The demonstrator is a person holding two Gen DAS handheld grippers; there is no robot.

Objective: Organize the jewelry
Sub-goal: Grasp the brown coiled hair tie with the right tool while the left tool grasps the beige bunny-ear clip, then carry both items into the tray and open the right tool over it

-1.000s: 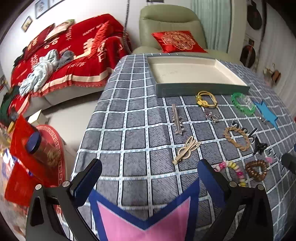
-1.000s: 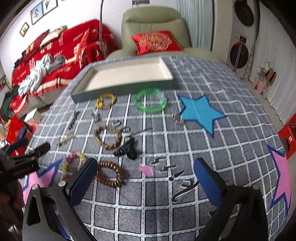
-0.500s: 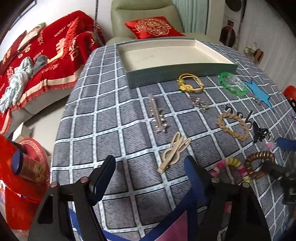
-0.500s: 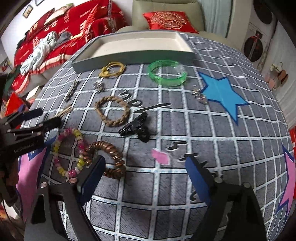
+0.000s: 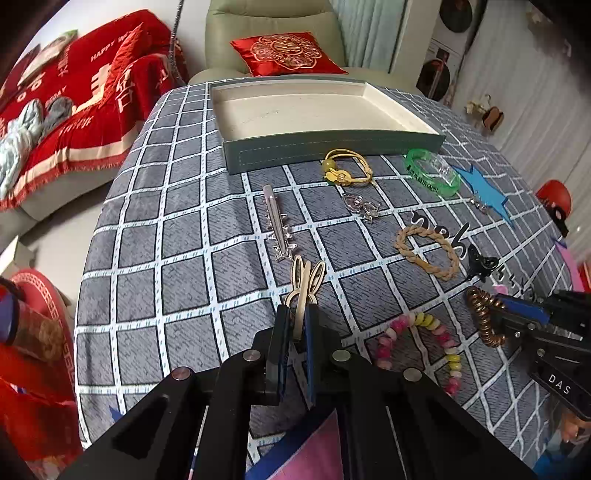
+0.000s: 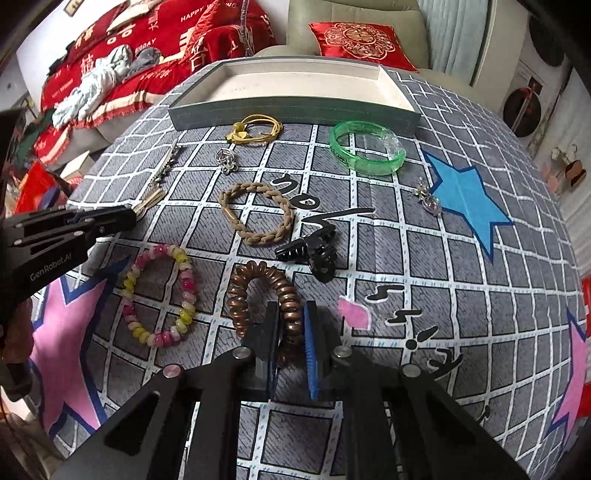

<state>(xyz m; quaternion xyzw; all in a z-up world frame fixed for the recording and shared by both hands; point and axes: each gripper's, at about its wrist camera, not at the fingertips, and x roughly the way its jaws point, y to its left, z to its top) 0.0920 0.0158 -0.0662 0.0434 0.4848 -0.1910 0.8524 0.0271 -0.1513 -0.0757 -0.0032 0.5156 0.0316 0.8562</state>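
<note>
Barely begun: tray [image 5: 332, 149] empty, left gripper [image 5: 295, 334] just clamped on the gold hair clip [image 5: 304, 282], right gripper [image 6: 290, 341] just clamped on the brown coil tie [image 6: 258, 295], other pieces scattered on the tablecloth [image 5: 184, 240].

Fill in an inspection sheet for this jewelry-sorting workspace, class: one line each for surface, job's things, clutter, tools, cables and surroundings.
Surface: grey checked tablecloth with star prints.
Job's things: empty tray at the far edge; before it lie a yellow cord bracelet, green bangle, braided bracelet, beaded bracelet, silver hair clip and black claw clip.
Clutter: nothing seen.
Tools: left tool shut on the gold clip; right tool shut on the brown coil hair tie. Both have just been closing.
Cables: nothing seen.
Surroundings: green armchair with a red cushion; red-covered sofa.
</note>
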